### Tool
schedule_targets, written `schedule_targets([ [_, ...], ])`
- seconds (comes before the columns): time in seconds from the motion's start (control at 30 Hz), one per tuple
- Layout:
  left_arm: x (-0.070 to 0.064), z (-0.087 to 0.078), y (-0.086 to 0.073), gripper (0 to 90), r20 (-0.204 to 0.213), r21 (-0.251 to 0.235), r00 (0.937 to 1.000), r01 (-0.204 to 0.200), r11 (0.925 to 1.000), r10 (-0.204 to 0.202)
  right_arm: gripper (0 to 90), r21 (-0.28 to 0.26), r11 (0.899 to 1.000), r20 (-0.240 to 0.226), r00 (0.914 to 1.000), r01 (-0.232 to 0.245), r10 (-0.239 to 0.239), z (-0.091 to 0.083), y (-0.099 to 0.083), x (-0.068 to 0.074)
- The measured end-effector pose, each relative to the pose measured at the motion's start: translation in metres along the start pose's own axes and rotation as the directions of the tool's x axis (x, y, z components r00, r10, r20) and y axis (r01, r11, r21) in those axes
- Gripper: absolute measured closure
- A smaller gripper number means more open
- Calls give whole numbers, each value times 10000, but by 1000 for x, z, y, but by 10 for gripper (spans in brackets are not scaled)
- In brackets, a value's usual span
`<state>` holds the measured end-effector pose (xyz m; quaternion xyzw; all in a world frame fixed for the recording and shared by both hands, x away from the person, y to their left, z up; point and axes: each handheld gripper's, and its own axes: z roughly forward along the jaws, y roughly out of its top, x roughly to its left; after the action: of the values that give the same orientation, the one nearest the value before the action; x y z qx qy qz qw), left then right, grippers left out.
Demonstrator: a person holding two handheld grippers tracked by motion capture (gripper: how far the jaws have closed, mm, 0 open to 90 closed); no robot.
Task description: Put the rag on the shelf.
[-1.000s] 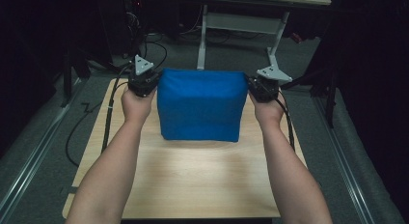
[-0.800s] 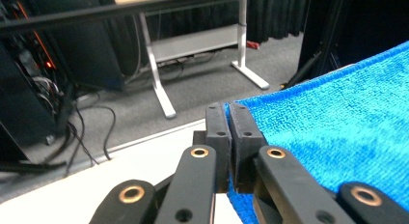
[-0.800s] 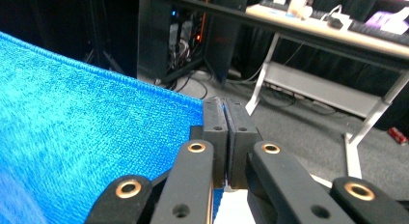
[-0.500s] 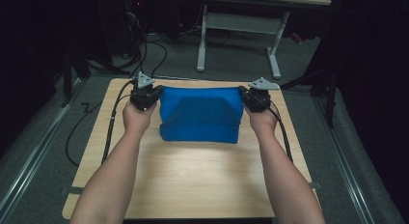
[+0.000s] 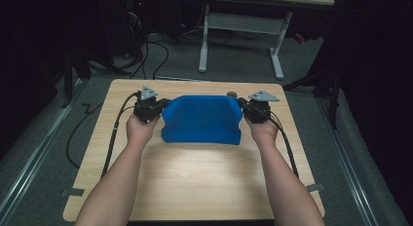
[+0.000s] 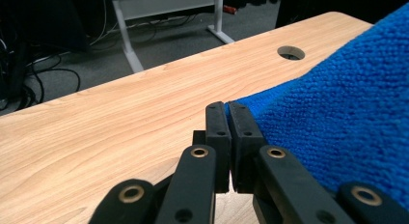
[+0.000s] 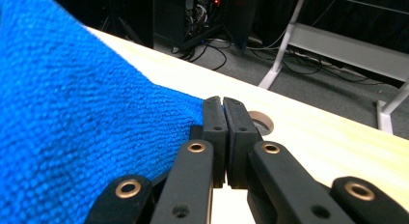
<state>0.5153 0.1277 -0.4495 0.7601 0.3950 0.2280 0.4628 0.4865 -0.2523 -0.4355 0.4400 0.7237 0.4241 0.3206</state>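
The left gripper (image 6: 226, 110) has its jaws pressed together on the far left corner of the blue towel (image 5: 202, 119), and the right gripper (image 7: 223, 105) pinches the far right corner in the same way; in both gripper views a thin edge of fabric enters the seam between the closed jaws. The two pinch points sit at matching height on opposite sides, which holds the far edge taut and level between the hands. In the high view the towel lies on the far half of the wooden table (image 5: 204, 182), its near edge resting on the surface while the far edge rises toward the left gripper (image 5: 147, 107) and the right gripper (image 5: 255, 108). This posture suggests that a fold or a lay-flat is in progress: holding both corners gives control over where the far edge lands and limits bunching. A cable hole (image 6: 291, 52) in the tabletop sits just beyond the towel. Judged risk: uneven travel of the hands would skew the edge.
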Motion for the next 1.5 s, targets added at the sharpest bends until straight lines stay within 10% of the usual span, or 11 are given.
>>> schedule_targets([
  [0.73,-5,19,-32,880,491,1015,9980,348,9942,-400,894,721,9971,-185,9995,-230,243,11,-36,5],
  [1.5,-7,14,-41,835,468,1053,9979,403,9936,-454,887,1163,9931,-272,9994,-159,192,13,-46,11],
])
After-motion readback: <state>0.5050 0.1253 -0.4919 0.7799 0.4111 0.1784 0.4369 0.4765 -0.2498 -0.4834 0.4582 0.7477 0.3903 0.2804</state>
